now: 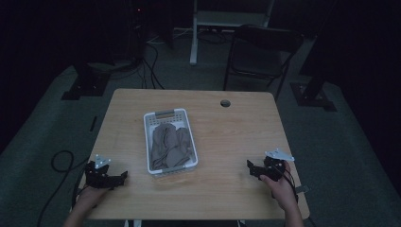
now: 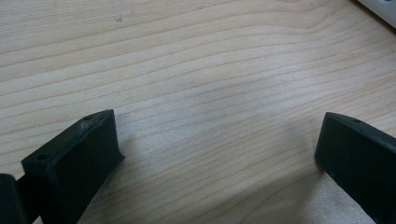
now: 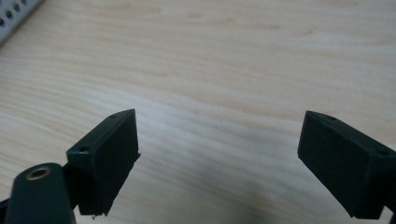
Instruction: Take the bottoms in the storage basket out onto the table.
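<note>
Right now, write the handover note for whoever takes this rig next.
Left gripper: open, holding nothing, low at the table's near left corner.
Right gripper: open, holding nothing, low near the right edge.
White basket: mid-table between them, nearer the left gripper, with grey-brown cloths lying inside.
Done: nothing gripped so far.
Left: probably the cloths need handling; neither gripper touches the basket yet.

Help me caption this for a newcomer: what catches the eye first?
A white basket of crumpled grey-brown cloth sits left of centre on the wooden table. The left gripper and right gripper rest near the front corners, both open and holding nothing. The room around is dark.
</note>
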The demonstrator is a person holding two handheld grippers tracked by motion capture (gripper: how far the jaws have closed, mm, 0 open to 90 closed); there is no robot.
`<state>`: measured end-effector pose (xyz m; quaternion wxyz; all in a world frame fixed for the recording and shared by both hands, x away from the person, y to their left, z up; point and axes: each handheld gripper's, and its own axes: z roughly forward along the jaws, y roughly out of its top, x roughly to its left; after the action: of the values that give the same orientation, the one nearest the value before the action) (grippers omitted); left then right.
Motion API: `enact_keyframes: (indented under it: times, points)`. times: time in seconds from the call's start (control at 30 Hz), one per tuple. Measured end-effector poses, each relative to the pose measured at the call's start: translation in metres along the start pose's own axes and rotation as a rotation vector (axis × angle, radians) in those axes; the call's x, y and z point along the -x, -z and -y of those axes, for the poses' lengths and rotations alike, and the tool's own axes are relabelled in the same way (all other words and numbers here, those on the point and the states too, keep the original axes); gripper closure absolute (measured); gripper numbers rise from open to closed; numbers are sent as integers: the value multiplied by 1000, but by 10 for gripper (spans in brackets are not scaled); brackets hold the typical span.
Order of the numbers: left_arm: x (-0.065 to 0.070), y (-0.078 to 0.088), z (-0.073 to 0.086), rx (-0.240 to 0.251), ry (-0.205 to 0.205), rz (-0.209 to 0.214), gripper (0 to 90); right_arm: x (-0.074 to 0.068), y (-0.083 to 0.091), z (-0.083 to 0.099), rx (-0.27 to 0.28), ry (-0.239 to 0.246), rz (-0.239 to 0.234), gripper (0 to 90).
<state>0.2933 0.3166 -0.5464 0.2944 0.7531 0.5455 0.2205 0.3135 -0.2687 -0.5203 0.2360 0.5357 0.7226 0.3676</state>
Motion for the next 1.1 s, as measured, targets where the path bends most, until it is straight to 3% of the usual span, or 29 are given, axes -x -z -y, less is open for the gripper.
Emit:
enact_keyframes:
  times: [0.27, 0.47, 1.1]
  points:
    - [0, 0, 0, 0, 0, 0, 4, -5, 5, -16, 36, 5, -4, 120]
    - [0, 0, 0, 0, 0, 0, 4, -12, 8, -30, 77, -10, -37, 117]
    - [0, 0, 0, 2, 1, 0, 4, -57, -2, -75, 130, 72, -120, 117]
